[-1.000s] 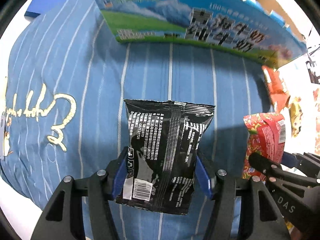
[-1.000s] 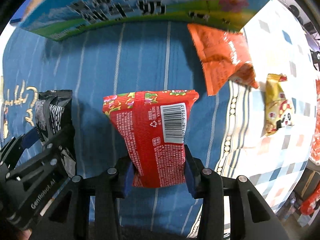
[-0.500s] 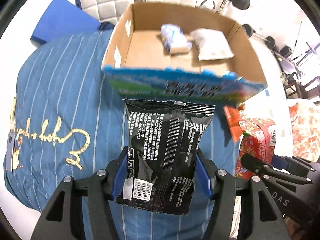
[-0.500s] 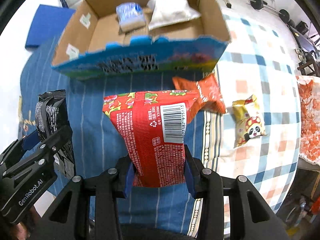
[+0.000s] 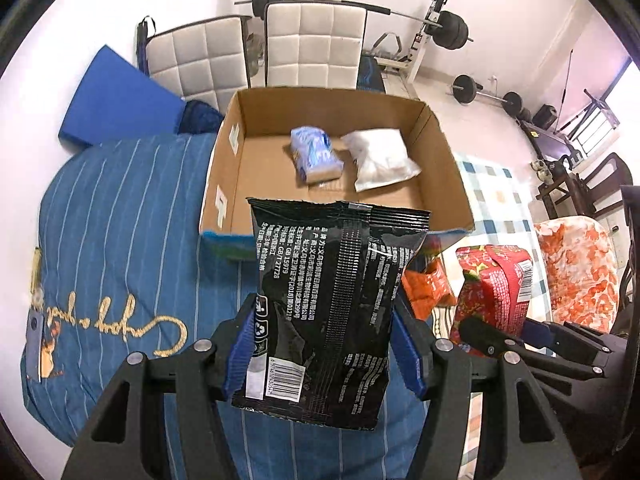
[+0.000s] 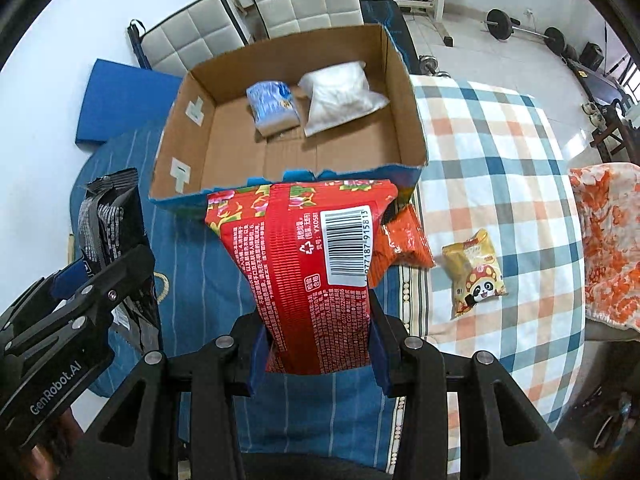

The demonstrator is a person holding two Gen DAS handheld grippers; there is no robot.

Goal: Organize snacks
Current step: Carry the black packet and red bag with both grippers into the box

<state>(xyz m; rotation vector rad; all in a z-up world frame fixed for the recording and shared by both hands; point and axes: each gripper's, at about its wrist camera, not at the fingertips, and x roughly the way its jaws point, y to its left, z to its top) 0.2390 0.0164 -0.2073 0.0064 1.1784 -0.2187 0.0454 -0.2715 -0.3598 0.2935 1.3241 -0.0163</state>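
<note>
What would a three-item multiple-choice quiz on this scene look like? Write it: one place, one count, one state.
1. The yellow panda packet lies on:
A. the checked cloth
B. the box floor
C. a chair

2. Packets inside the cardboard box:
A. none
B. two
C. four

3. The left claw is:
A. open
B. shut on nothing
C. shut on the black snack bag

Key: 1 A, it rests on the checks right of the box. 2 B, one blue, one white. 3 C, both pads press the bag's sides.
</note>
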